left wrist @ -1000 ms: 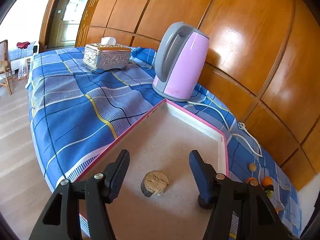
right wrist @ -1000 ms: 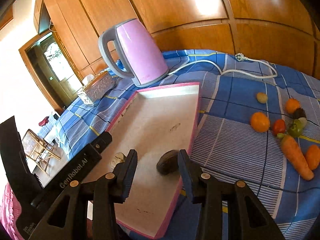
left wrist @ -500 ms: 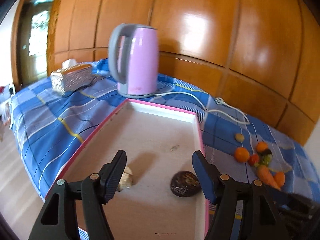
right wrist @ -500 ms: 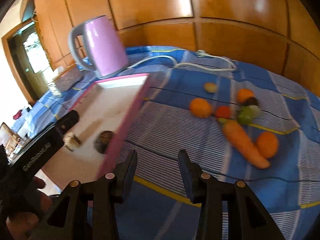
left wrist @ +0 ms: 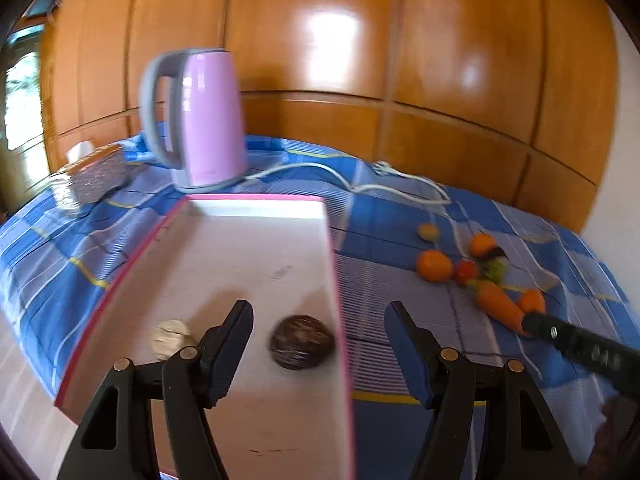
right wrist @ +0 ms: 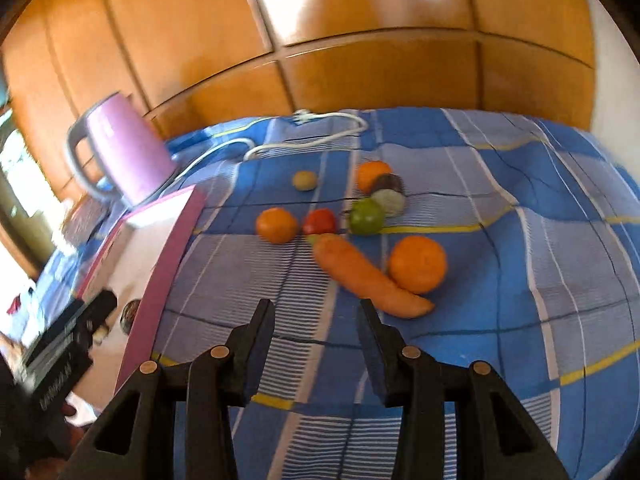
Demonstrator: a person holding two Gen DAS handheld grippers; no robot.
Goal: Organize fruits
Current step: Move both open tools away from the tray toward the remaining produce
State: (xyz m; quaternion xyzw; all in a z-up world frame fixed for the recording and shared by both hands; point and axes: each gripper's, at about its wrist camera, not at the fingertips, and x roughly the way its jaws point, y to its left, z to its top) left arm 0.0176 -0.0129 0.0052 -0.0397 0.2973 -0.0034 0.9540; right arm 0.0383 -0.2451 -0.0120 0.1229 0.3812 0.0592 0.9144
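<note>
Carrot: my nearest loose piece, the carrot [right wrist: 366, 276] lies on the bed's blue checked cover [right wrist: 520, 280], ahead and a little right of my right gripper [right wrist: 318, 334]; long axis slants from far-left to near-right, tip nearest me.
Right gripper: jaws partly apart, nothing between them, hanging above bare cover.
Left gripper: my left gripper [left wrist: 318, 344] is wider apart, empty, over the near right corner of the tray [left wrist: 334, 280].
Tray contents: a dark round fruit [left wrist: 302, 342] just inside the right rim, a pale piece [left wrist: 172, 338] further left.
Remaining pile: oranges [right wrist: 418, 264], a red one [right wrist: 320, 221] and a green one [right wrist: 366, 216] clustered beyond the carrot.
Nearer hand: right, I judge.
Room: open cover on the near side; one orange touches the carrot's right flank, so I'd close across its middle.
</note>
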